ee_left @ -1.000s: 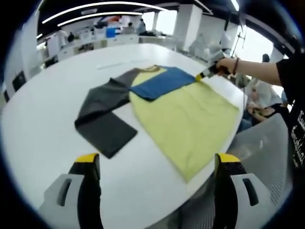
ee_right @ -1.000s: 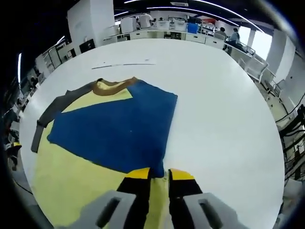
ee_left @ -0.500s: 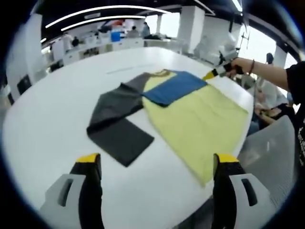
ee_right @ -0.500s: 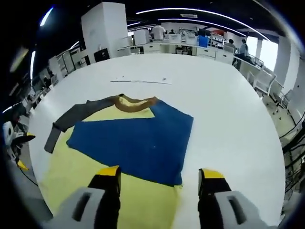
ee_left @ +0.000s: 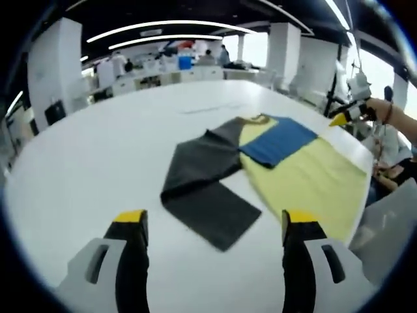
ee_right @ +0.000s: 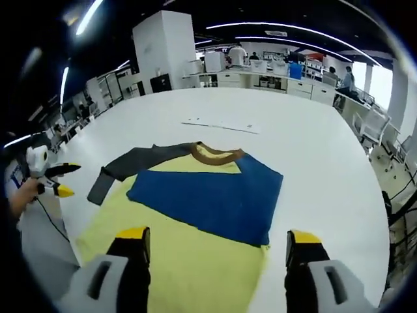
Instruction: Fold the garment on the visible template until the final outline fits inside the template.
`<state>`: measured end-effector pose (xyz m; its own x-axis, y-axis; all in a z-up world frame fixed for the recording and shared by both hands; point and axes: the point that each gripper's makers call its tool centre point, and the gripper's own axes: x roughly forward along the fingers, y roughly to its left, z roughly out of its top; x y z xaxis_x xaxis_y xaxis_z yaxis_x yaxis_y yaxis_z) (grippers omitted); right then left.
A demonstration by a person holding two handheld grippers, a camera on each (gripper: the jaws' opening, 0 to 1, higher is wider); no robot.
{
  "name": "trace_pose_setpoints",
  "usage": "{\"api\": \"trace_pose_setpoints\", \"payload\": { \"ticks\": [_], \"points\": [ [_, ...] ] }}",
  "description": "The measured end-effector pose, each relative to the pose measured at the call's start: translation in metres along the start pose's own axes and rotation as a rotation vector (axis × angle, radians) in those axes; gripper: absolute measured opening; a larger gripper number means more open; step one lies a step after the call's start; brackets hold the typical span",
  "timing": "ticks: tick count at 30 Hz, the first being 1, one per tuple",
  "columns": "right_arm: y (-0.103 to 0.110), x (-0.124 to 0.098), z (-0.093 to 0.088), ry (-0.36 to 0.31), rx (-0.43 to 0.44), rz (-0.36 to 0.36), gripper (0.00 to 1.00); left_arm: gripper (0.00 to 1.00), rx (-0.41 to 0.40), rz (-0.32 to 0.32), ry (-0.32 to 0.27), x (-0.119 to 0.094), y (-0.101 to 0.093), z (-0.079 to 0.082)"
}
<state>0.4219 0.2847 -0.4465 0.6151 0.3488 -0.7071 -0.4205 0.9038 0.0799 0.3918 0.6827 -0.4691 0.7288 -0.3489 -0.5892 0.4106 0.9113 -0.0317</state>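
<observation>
Garment (ee_right: 195,215) lies flat on the white surface (ee_right: 313,143), blue sleeve folded over the yellow body; the right hand-held gripper (ee_right: 217,251) has released it and now stands spread; the left hand-held gripper (ee_left: 213,228), also spread, faces the unfolded grey sleeve (ee_left: 202,189), probably next.

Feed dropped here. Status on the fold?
Both grippers open, holding nothing. Shirt flat on table, blue sleeve folded in, grey sleeve out. Nothing in the way.

Bright, even light from ceiling strip lights (ee_left: 163,26) at twelve o'clock; the white counter (ee_right: 313,137) glares softly; edges bend and blur.
</observation>
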Motion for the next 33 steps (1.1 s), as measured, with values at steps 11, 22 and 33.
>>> {"api": "trace_pose_setpoints", "payload": {
  "ticks": [11, 22, 33],
  "points": [
    [0.024, -0.032, -0.007, -0.029, -0.016, 0.06, 0.87, 0.78, -0.018, 0.038, -0.021, 0.018, 0.034, 0.009],
    [0.037, -0.052, -0.003, -0.055, -0.074, 0.077, 0.88, 0.59, 0.006, 0.108, -0.023, 0.041, 0.064, 0.002],
    [0.032, -0.055, -0.008, -0.056, -0.032, 0.049, 0.83, 0.34, 0.042, 0.139, -0.006, 0.065, 0.076, -0.006]
  ]
}}
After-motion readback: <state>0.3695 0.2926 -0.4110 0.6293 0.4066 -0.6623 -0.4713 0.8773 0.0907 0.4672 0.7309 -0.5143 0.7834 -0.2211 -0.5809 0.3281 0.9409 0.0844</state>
